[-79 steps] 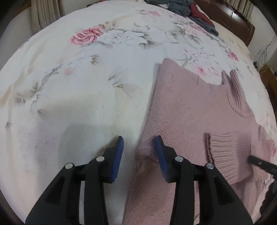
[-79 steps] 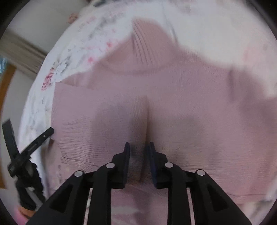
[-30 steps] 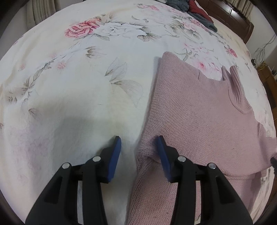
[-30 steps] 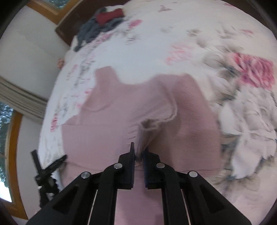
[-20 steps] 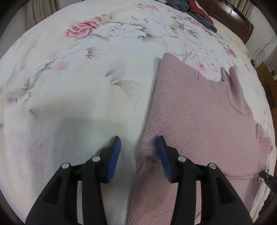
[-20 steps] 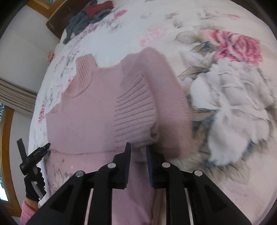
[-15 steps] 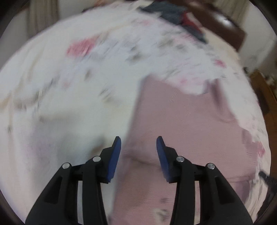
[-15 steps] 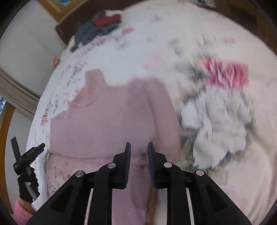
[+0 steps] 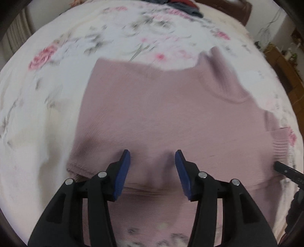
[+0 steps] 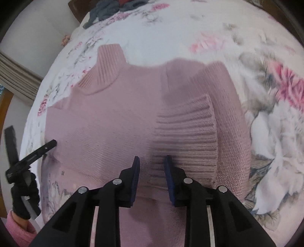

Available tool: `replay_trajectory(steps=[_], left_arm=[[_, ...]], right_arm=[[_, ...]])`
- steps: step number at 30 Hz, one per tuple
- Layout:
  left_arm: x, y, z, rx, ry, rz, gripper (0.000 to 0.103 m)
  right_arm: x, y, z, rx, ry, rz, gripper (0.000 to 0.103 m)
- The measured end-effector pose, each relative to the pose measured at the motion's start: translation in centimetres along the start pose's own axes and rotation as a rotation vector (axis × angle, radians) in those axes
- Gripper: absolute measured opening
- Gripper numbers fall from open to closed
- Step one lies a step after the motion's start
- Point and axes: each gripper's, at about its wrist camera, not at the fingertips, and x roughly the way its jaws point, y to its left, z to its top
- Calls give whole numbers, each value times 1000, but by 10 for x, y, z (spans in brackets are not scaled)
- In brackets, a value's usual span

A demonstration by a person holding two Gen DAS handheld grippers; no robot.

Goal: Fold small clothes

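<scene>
Blue-padded and spread wide, the left gripper (image 9: 152,167) hovers empty at lower centre of its view over the pink sweater (image 9: 161,117). The right gripper (image 10: 152,168) is parted more narrowly, gripping nothing, its tips above the ribbed cuff (image 10: 187,136) of a sleeve folded across the sweater's body. The sweater lies flat, filling mid-frame, its ribbed collar (image 10: 106,64) toward the upper left. Beneath it spreads a floral bedspread (image 10: 266,133). Dark clothes (image 10: 112,7) sit piled at the top edge.
</scene>
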Motion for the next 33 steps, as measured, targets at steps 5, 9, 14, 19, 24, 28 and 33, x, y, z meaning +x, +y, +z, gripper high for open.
replay_trajectory(steps=[5, 9, 14, 19, 24, 28, 33], left_arm=[[1, 13, -4, -5, -13, -38, 49], [2, 4, -8, 49, -18, 7, 49], [-3, -7, -4, 96, -7, 43, 50], [-23, -28, 35, 134, -80, -22, 54], [-2, -62, 97, 217, -95, 1, 56], [25, -74, 134, 230, -79, -8, 57], [67, -82, 165, 234, -11, -62, 57]], right_arm=[[2, -11, -2, 23, 11, 58, 27], [2, -9, 0, -3, 20, 46, 27], [-3, 6, 11, -50, 43, 23, 30], [-15, 28, 60, -85, -26, 56, 41], [10, 43, 134, -53, -7, 134, 44], [39, 56, 180, -63, 11, 114, 45], [79, 63, 215, -62, 55, 164, 48]])
